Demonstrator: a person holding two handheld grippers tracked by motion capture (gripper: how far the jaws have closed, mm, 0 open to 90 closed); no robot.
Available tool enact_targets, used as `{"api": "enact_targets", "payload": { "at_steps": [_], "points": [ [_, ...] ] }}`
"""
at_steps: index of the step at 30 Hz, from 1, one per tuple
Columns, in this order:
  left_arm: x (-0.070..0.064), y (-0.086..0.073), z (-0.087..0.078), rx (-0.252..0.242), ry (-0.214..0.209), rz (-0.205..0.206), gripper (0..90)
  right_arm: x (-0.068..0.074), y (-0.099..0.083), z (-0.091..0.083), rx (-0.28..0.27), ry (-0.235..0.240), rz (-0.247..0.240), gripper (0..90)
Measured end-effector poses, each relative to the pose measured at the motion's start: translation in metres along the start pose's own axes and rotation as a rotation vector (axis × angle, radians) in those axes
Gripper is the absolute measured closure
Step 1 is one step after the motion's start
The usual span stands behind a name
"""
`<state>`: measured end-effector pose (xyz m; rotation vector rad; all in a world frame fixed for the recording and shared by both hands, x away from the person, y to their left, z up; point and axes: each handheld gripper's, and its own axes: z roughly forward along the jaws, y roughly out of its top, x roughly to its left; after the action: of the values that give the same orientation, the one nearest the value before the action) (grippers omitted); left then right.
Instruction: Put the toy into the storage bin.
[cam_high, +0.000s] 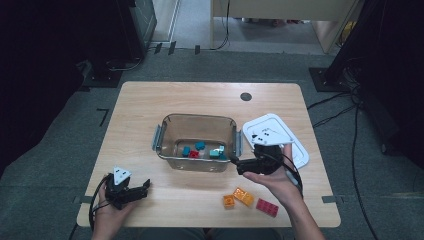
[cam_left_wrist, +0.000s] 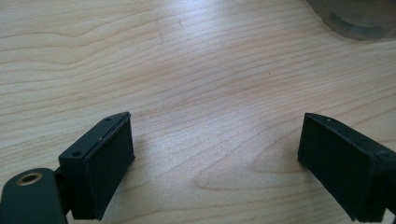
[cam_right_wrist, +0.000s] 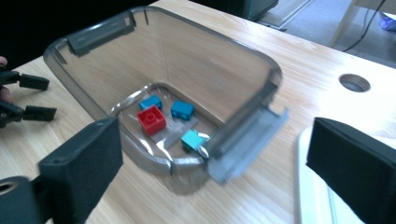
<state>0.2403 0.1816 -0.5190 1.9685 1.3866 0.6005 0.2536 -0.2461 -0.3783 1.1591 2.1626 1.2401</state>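
On the pale wooden table (cam_high: 150, 105), both tongs, left (cam_high: 146, 187) and right (cam_high: 234, 161), gape empty beside a seemingly smoky tub (cam_high: 172, 122).

Lab or recording room, not a home. Light wooden table with a round cable hole (cam_high: 245, 96) stands alone on grey carpet floor (cam_high: 60, 150). Black tape marks on the carpet (cam_high: 103, 114) near the table's corner. Loose black cables (cam_high: 332, 107) trail over the floor at right, more under the pale wooden desk at the back (cam_high: 280, 9). Dark equipment stands with black base plates (cam_high: 325, 77) flank the table on both sides. Dark curtained edges left and right.
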Motion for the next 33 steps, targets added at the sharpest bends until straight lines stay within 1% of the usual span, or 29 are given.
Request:
{"api": "enact_targets", "payload": {
  "at_steps": [6, 8, 9, 12, 14, 15, 16, 19, 22, 25, 27, 28, 30, 33],
  "points": [
    [0.000, 0.000, 0.000, 0.002, 0.000, 0.002, 10.4, -0.006, -0.023, -0.014, -0.010, -0.017, 0.011, 1.9],
    [0.000, 0.000, 0.000, 0.002, 0.000, 0.003, 10.4, -0.007, -0.032, -0.018, -0.014, -0.011, 0.007, 1.9],
    [0.000, 0.000, 0.000, 0.003, 0.000, 0.003, 10.4, -0.007, -0.036, -0.018, -0.011, -0.014, 0.013, 2.0],
    [0.000, 0.000, 0.000, 0.003, 0.000, 0.004, 10.4, -0.008, -0.051, -0.019, 0.001, -0.003, 0.023, 2.4],
    [0.000, 0.000, 0.000, 0.003, 0.000, 0.004, 10.4, -0.007, -0.060, -0.019, 0.011, 0.007, 0.021, 8.4],
    [0.000, 0.000, 0.000, 0.003, 0.000, 0.004, 10.4, -0.006, -0.066, -0.018, 0.015, 0.015, 0.012, 14.1],
    [0.000, 0.000, 0.000, 0.003, 0.000, 0.004, 10.4, -0.005, -0.070, -0.018, 0.018, 0.018, 0.009, 15.9],
    [0.000, 0.000, 0.000, 0.003, 0.000, 0.004, 10.4, -0.005, -0.083, -0.016, 0.035, 0.028, -0.006, 25.2],
    [0.000, 0.000, 0.000, 0.003, 0.000, 0.004, 10.4, -0.004, -0.093, -0.012, 0.065, 0.031, -0.030, 34.5],
    [0.000, 0.000, 0.000, 0.003, -0.001, 0.005, 10.4, 0.000, -0.100, -0.008, 0.079, 0.064, -0.041, 41.7],
    [0.000, 0.000, 0.000, 0.003, -0.001, 0.005, 10.4, 0.004, -0.105, -0.002, 0.107, 0.081, -0.056, 47.7],
    [0.000, 0.000, 0.000, 0.003, -0.001, 0.005, 10.4, 0.005, -0.106, 0.000, 0.121, 0.081, -0.063, 49.6],
    [0.000, 0.000, 0.000, 0.003, -0.002, 0.006, 10.5, 0.009, -0.109, 0.006, 0.153, 0.097, -0.081, 52.4],
    [0.000, 0.000, -0.001, 0.005, -0.004, 0.008, 10.4, 0.015, -0.113, 0.012, 0.189, 0.123, -0.102, 53.1]
  ]
}}
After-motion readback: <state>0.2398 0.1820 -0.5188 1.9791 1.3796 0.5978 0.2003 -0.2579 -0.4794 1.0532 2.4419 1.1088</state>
